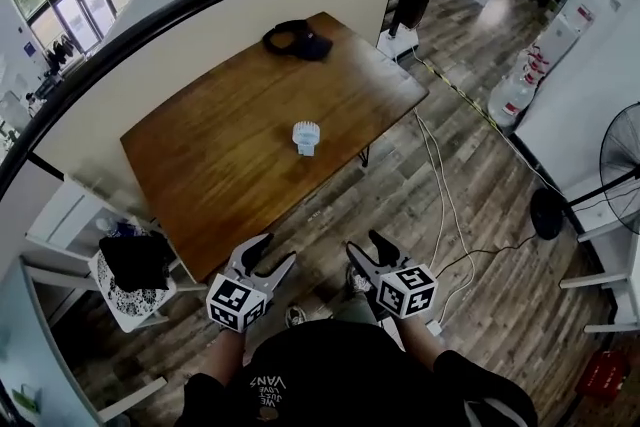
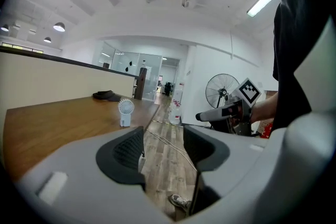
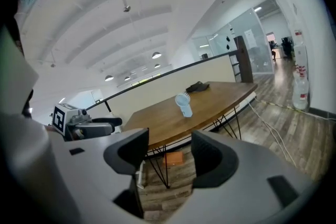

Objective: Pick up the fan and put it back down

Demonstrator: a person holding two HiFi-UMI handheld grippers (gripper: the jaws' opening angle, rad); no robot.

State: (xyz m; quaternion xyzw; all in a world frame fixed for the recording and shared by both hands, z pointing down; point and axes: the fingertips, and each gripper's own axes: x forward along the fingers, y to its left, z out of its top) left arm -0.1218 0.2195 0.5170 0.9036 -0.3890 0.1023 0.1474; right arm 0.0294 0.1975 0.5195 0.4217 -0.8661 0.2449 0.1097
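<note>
One white fan [image 1: 306, 137] stood upright mid-table [image 1: 200, 185], well ahead of the person. Advised handling: reach in level, straddle its stem, close gently lest it tip. Left gripper [image 1: 277, 248] and right gripper [image 1: 365, 242] were held side by side short of the table, pointed slightly downward, jaws apart, empty.

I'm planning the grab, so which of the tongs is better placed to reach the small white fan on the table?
Right, narrowly. Both the left tongs and right tongs are open and empty, but the fan sits nearly in line with the right pair's gap, further aside for the left.
</note>
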